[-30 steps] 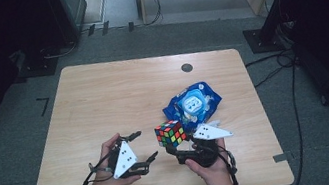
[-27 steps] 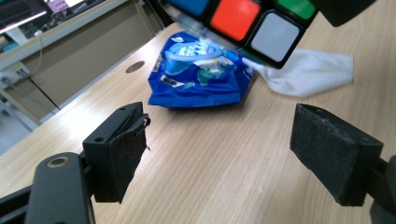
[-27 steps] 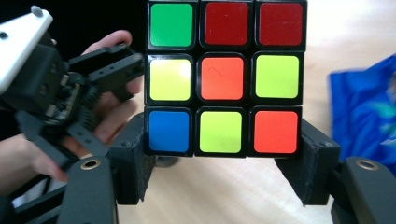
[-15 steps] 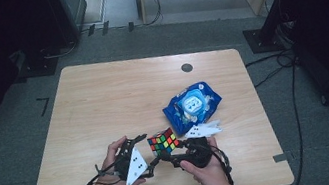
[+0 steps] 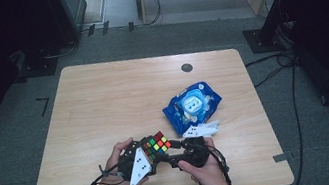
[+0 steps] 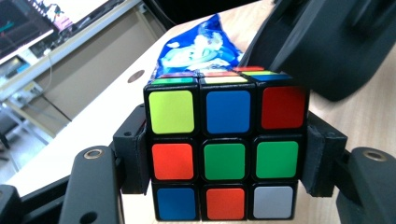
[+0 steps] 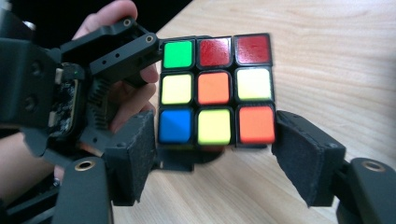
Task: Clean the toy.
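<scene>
Cube: a scrambled puzzle cube [image 5: 156, 146] is held just above the near edge of the table [image 5: 104, 107], between the two hands.
Left gripper: the left gripper [image 6: 224, 161] has just been closing and now clamps the cube, its pads pressed flat on two opposite sides of the lower two layers.
Right gripper: the right gripper [image 7: 212, 154] stands open, its jaws straddling one layer with a gap visible at the pad [image 7: 303, 161].
Step in hand: probably a layer twist; the right jaws should close squarely on one layer alone and turn about the cube's axis while the left grip holds firm.
Surroundings: a blue packet [image 5: 192, 105] lies on the table just beyond the right hand.
Change: a second ago the cube sat nearer the packet, with the left gripper apart from it.
</scene>
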`<state>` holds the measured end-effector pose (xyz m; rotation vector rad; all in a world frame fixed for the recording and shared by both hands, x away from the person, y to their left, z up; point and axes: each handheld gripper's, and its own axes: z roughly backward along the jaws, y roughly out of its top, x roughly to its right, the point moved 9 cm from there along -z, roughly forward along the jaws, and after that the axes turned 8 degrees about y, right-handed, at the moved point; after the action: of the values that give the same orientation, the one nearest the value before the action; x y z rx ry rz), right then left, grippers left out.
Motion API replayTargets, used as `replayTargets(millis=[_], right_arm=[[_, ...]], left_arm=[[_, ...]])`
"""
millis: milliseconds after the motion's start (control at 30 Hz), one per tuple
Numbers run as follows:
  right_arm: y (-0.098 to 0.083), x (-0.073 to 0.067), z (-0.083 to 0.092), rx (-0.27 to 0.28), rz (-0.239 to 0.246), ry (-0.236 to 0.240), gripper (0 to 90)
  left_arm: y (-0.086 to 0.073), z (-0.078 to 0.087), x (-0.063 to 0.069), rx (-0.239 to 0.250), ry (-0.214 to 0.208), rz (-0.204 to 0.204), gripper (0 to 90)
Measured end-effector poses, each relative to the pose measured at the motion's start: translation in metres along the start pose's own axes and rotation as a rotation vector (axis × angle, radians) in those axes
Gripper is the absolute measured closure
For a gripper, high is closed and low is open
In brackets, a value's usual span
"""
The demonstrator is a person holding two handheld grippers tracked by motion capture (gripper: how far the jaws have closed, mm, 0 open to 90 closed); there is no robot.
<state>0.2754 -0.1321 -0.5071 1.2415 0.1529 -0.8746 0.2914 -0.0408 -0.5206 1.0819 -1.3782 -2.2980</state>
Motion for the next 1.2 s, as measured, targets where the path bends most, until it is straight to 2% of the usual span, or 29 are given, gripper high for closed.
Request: replayTargets(millis=[67,167,233,300,367,400,467,500,567,633,700,733,833,900,1000,1100,1200], right_arm=[[0.004,0.000,0.004,0.025,-0.016,0.023,30.5],[0.005,0.002,0.007,0.035,-0.027,0.032,30.6],[0.008,0.005,0.011,0.058,-0.026,0.019,30.5],[0.014,0.013,0.022,0.089,-0.021,-0.019,30.5],[0.018,0.024,0.037,0.110,0.007,-0.097,30.7],[0.018,0.037,0.049,0.104,0.059,-0.200,31.3],[0.014,0.056,0.065,0.073,0.147,-0.336,35.4],[0.010,0.067,0.073,0.039,0.200,-0.384,36.7],[0.002,0.084,0.081,-0.017,0.256,-0.431,37.2],[-0.005,0.097,0.084,-0.060,0.274,-0.450,36.0],[-0.009,0.105,0.081,-0.083,0.276,-0.431,33.6],[-0.011,0.108,0.079,-0.099,0.293,-0.431,31.8],[-0.018,0.122,0.073,-0.158,0.355,-0.484,30.4],[-0.023,0.131,0.071,-0.192,0.363,-0.508,32.0],[-0.029,0.136,0.069,-0.207,0.316,-0.484,37.4],[-0.029,0.137,0.070,-0.183,0.253,-0.455,52.9],[-0.029,0.139,0.074,-0.165,0.221,-0.464,77.5]], left_arm=[[-0.001,0.001,-0.002,0.002,-0.013,0.041,33.6],[-0.001,0.001,-0.005,0.004,0.000,0.047,33.7],[-0.001,0.002,-0.007,0.002,0.013,0.038,33.8],[-0.001,0.004,-0.009,0.001,0.014,0.041,33.8],[-0.002,0.006,-0.012,0.003,0.019,0.044,33.8],[-0.003,0.006,-0.013,0.002,0.021,0.045,33.8],[-0.005,0.008,-0.015,-0.001,0.026,0.049,33.8],[-0.005,0.008,-0.016,-0.002,0.025,0.048,33.8],[-0.007,0.009,-0.018,-0.007,0.026,0.053,33.8],[-0.008,0.010,-0.019,-0.010,0.026,0.057,33.8],[-0.008,0.010,-0.019,-0.009,0.021,0.061,33.8],[-0.008,0.010,-0.018,-0.009,0.019,0.062,33.8],[-0.008,0.009,-0.015,-0.008,0.007,0.060,33.8],[-0.007,0.009,-0.013,-0.007,0.001,0.061,33.8],[-0.005,0.010,-0.011,-0.001,-0.006,0.067,33.8],[-0.004,0.010,-0.011,0.003,-0.012,0.081,33.8],[-0.004,0.011,-0.011,0.003,-0.018,0.091,33.8]])
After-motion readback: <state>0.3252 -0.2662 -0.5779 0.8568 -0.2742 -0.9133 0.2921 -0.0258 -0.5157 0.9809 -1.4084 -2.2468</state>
